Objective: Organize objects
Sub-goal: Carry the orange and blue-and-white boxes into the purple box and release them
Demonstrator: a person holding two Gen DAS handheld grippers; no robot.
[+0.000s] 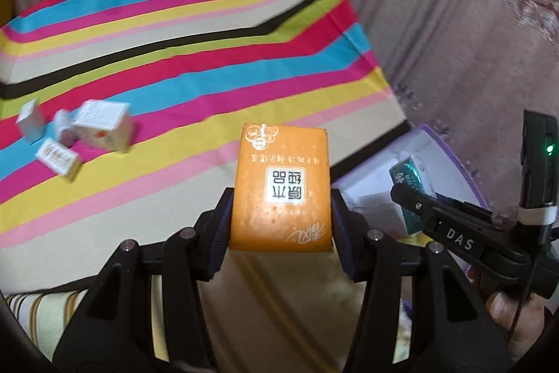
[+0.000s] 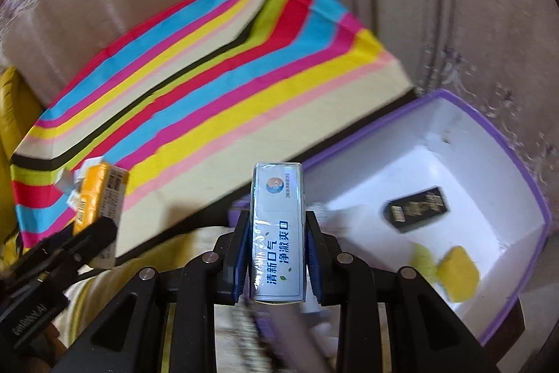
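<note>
Orange packet (image 1: 281, 187) sits clamped in our left claw (image 1: 281, 215), blue-white box (image 2: 277, 233) upright in our right claw (image 2: 277, 254), which we judge nearer the purple-rimmed bin (image 2: 538, 198) lying ahead-right.

Both grippers' jaws clamped (loaded).

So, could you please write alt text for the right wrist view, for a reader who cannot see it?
The right gripper holds a tall pale blue box upright between its fingers. Right of it stands an open white bin with a purple rim, containing a black box and a yellow piece. Behind is a striped cloth.
</note>
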